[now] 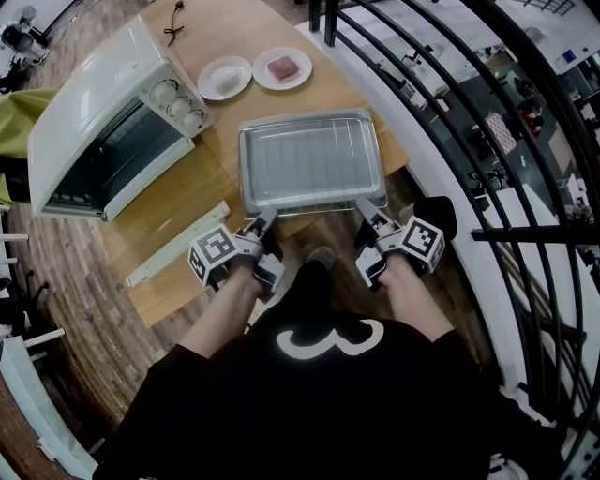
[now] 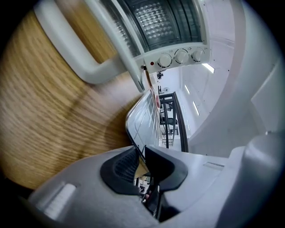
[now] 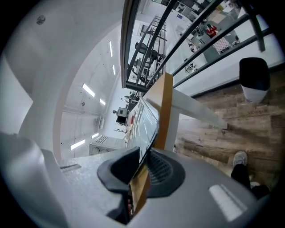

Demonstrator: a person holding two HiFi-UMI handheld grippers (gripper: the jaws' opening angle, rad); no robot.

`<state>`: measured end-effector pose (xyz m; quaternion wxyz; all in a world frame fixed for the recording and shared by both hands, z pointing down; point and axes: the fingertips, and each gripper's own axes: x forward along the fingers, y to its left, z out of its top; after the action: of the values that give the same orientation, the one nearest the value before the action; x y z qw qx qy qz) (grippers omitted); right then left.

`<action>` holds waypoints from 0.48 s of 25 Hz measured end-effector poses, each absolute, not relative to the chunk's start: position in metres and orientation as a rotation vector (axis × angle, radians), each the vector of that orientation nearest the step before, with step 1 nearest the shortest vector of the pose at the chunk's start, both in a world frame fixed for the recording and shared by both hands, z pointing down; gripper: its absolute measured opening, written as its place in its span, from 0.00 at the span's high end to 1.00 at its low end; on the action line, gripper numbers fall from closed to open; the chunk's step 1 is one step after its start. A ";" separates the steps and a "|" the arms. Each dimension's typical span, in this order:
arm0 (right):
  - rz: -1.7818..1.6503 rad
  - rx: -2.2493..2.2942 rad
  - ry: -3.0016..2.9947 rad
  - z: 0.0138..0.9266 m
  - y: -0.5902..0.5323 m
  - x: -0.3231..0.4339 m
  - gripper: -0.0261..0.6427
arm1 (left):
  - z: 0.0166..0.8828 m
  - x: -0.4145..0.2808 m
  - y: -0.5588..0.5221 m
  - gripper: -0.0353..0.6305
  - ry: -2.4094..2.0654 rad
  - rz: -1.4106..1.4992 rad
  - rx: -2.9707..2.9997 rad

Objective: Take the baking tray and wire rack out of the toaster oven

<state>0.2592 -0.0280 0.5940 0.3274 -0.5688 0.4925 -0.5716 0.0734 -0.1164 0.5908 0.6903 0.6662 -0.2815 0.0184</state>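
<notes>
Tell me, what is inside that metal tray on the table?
Thin parallel wires, apparently the wire rack, lie in the baking tray; no food shows. The tray covers the table beneath it. The left tool and right tool clamp its near rim.

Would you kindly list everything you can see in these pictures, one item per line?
table: one, wooden, under everything
toaster oven: one, white, table's left side
tray: one, silver, table's near edge
wire rack: one, silver, seemingly lying in the tray
plates: two, white, far end, holding a pale lump and a pink piece
cord: one, black, far end
strip: one, white, left of the tray
railing: one, black, right of the table
bin: one, black, floor at right
shoe: one, grey, floor
left tongs: grey, clamped on the tray's near rim
right tongs: grey, clamped likewise
</notes>
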 end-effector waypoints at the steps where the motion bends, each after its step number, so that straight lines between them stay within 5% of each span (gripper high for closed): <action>1: -1.499 -1.494 1.293 0.594 -0.028 0.259 0.89 | 0.590 0.074 -0.116 0.88 -0.623 0.041 1.491; 5: -1.499 -1.488 1.328 0.588 -0.030 0.258 0.87 | 0.583 0.076 -0.116 0.83 -0.607 0.024 1.494; 10: -1.530 -1.487 1.409 0.586 -0.035 0.250 0.65 | 0.583 0.073 -0.120 0.67 -0.611 0.031 1.485; 12: -1.540 -1.491 1.418 0.588 -0.037 0.247 0.64 | 0.584 0.071 -0.121 0.65 -0.605 0.019 1.474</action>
<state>0.2474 -0.0367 0.5878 0.2818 -0.5568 0.5294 -0.5747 0.0711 -0.1212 0.5843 0.6990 0.6616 -0.2713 0.0086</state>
